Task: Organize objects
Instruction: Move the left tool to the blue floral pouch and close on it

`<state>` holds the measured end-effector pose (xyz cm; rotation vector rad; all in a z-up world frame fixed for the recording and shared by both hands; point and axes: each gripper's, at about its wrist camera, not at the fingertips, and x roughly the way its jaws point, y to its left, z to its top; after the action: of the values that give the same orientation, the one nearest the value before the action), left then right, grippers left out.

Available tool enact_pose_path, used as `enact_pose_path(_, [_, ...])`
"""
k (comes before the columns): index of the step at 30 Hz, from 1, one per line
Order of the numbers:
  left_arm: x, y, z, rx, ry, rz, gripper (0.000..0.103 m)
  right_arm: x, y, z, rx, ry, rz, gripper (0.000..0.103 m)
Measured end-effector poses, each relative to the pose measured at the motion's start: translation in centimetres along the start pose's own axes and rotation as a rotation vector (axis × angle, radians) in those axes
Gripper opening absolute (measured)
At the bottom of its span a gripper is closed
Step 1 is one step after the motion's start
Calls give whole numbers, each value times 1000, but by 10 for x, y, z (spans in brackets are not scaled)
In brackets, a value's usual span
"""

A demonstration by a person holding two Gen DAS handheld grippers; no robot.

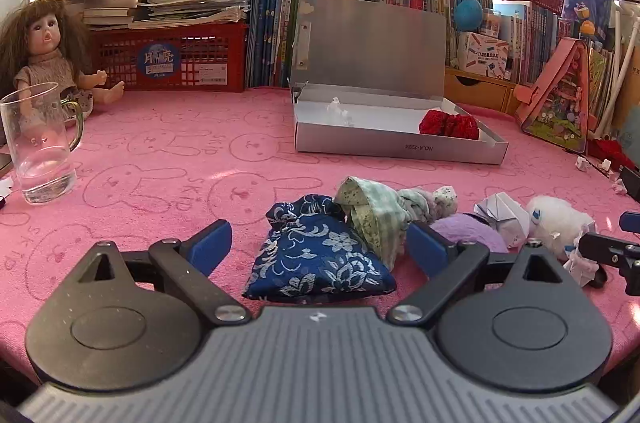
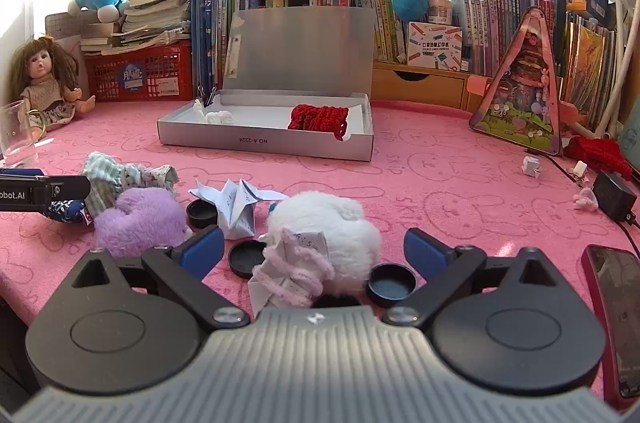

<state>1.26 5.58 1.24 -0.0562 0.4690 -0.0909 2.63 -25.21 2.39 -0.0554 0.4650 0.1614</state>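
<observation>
Both tongs stand with their blue pads wide apart, clamped on nothing. Our left gripper (image 1: 320,247) straddles the dark blue floral brocade pouch (image 1: 316,255), which lies between the pads without touching either; we judge it lined up for a pinch. Our right gripper (image 2: 314,251) brackets the fluffy white plush toy (image 2: 324,235), with a folded paper scrap (image 2: 288,263) leaning on its front. Flat round black caps (image 2: 390,283) lie at five and nine o'clock of that toy, seemingly loose clutter awaiting sorting.

Just beyond, at eleven o'clock in the right view, sit a lilac plush ball (image 2: 140,219), a crumpled white paper shape (image 2: 236,207) and a green-striped cloth bundle (image 2: 108,179), all heaped close on the pink rabbit-print cloth (image 2: 440,191).

Farther on, at twelve o'clock, the open silver cardboard box (image 2: 264,143) waits as the likely destination; a red knitted piece (image 2: 318,117) already lies inside. Its front wall reads "NO.A-2224", upside down. Behind it, a white carton (image 2: 434,49) says "POCKET LABEL PRINTER".
</observation>
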Motion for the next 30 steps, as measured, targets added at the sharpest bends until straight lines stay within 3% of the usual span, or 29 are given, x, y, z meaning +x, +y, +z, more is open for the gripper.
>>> enact_pose_path(7, [-3, 11, -4, -17, 26, 39, 92, -3, -4, -11, 23, 44, 1, 93])
enact_pose_path(10, [-7, 11, -4, -13, 16, 51, 82, -4, -2, -14, 23, 52, 1, 89])
enact_pose_path(12, [-9, 11, -3, -9, 8, 54, 69, -4, 0, -15, 19, 52, 11, 86])
enact_pose_path(15, [-11, 11, -1, -12, 6, 63, 63, -3, 8, -13, -2, 43, 19, 80])
enact_pose_path(21, [-9, 9, -1, -4, 27, 64, 63, 5, 26, -13, -45, 56, 14, 70])
enact_pose_path(25, [-4, 2, -1, 9, 33, 56, 64, 8, 26, -12, 2, 63, -4, 56])
enact_pose_path(30, [9, -8, -1, 23, 53, 52, 71, 10, 18, -11, 86, 74, 2, 52])
